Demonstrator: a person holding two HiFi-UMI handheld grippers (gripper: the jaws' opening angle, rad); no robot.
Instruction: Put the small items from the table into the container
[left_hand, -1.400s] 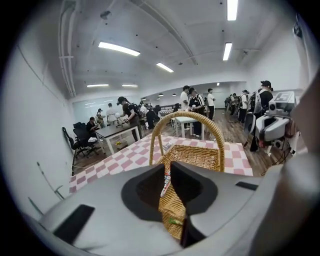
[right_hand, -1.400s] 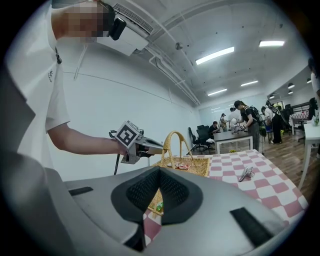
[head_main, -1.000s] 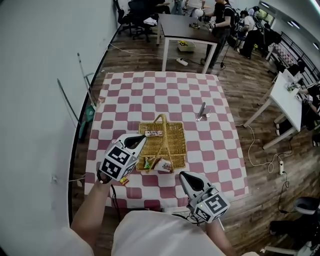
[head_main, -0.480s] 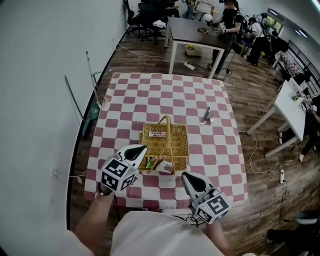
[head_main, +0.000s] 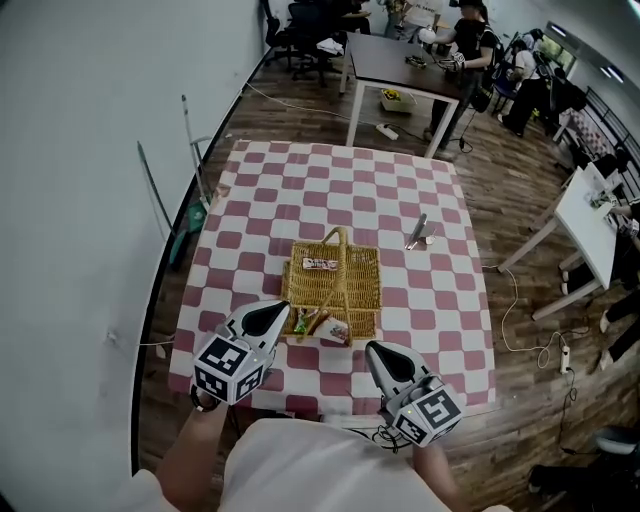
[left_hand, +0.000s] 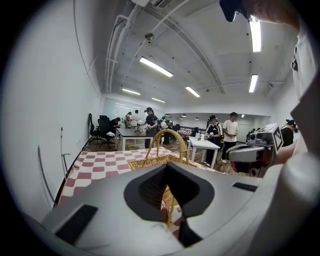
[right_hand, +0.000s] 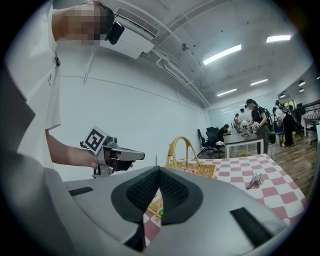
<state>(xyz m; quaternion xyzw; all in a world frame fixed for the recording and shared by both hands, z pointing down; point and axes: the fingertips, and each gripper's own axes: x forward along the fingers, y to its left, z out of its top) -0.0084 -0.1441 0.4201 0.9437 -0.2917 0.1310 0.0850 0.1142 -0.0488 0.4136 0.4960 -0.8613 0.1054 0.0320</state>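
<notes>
A wicker basket (head_main: 368, 290) with a tall handle stands in the middle of the red-and-white checked table (head_main: 300, 190). Inside it lie a white packet (head_main: 321, 264) at the back and, at the front, green and orange wrappers (head_main: 309, 322) and another white packet (head_main: 336, 331). A small metal clip-like item (head_main: 417, 232) lies on the cloth to the basket's right. My left gripper (head_main: 274, 313) is shut and empty, just off the basket's front left corner. Near the table's front edge, my right gripper (head_main: 373, 351) is shut and empty too. In the right gripper view the basket (right_hand: 196, 168) and the left gripper (right_hand: 134, 156) lie ahead.
A thin pole (head_main: 196, 135) leans by the wall left of the table. Behind it stands a dark desk (head_main: 400, 65) with office chairs and people. White tables (head_main: 585, 215) and a floor cable with a power strip (head_main: 555, 352) are to the right.
My left gripper has drawn back from over the basket's left edge toward the front left corner and rolled a little. The right gripper has stayed in place.
</notes>
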